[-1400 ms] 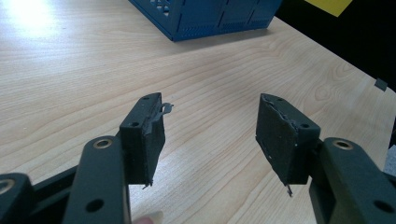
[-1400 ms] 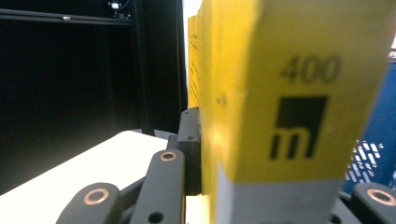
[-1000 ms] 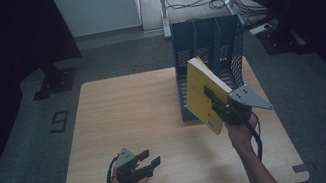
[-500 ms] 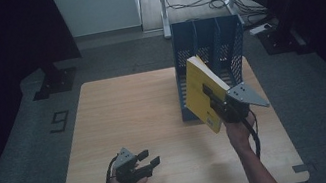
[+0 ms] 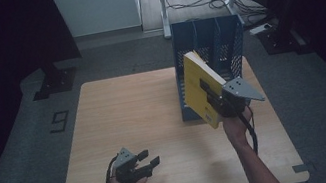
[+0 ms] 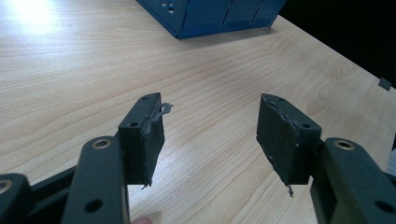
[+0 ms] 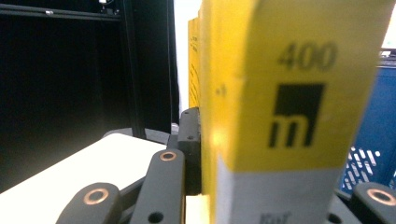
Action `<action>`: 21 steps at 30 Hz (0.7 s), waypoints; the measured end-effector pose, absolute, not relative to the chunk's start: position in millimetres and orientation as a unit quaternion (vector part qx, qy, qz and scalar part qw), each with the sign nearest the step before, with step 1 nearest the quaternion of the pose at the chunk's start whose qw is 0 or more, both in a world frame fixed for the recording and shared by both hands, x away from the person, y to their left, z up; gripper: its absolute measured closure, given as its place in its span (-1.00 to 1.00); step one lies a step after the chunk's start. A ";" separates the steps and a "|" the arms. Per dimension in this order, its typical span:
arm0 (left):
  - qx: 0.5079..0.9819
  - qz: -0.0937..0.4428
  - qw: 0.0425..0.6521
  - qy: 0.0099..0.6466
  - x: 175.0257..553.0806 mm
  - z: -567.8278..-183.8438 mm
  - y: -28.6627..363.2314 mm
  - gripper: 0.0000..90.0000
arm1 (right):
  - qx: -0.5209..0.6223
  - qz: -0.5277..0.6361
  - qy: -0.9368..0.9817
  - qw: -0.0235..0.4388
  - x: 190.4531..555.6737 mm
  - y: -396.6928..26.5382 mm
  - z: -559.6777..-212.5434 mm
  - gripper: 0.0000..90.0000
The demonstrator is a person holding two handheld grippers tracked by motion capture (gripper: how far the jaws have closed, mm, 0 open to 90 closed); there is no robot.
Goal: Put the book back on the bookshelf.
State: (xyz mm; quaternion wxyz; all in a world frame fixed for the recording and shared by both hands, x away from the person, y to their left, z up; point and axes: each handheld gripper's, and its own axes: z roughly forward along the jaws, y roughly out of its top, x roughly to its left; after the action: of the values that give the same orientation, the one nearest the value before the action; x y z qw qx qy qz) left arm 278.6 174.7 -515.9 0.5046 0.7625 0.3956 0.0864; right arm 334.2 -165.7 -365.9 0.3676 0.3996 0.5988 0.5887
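Observation:
A thick yellow book (image 5: 199, 89) is held tilted in the air just in front of the blue file rack (image 5: 215, 41), which stands at the table's far right. My right gripper (image 5: 213, 96) is shut on the book, its jaws clamped across the book's thickness. In the right gripper view the yellow spine (image 7: 285, 107) with a black logo sits close between the jaws, and the blue rack (image 7: 373, 135) shows behind it. My left gripper (image 5: 146, 159) rests low near the table's front edge, open, with nothing between its pads (image 6: 279, 137).
The wooden table (image 5: 124, 113) has bare room across its left and middle. The rack has several upright slots with perforated sides. Dark floor, a metal stand and cables lie beyond the table's far edge.
The right gripper has carried the yellow book slightly up and toward the rack. The left gripper has stayed where it was.

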 end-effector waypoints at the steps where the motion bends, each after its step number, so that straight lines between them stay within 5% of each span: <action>1: 0.762 0.087 0.505 0.396 278.6 -515.9 174.9 -0.08 | 0.399 0.587 0.600 0.369 335.6 -164.6 -365.6 0.65; 21: 0.761 0.087 0.504 0.399 279.1 -515.8 176.7 -0.08 | 0.407 0.567 0.606 0.381 356.9 -156.6 -362.2 0.65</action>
State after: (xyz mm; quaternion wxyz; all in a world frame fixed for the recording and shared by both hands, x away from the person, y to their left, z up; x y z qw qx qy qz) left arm 279.1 176.7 -515.8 0.5039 0.7611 0.3989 0.0872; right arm 356.9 -156.6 -362.2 0.3807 0.4069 0.6064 0.5673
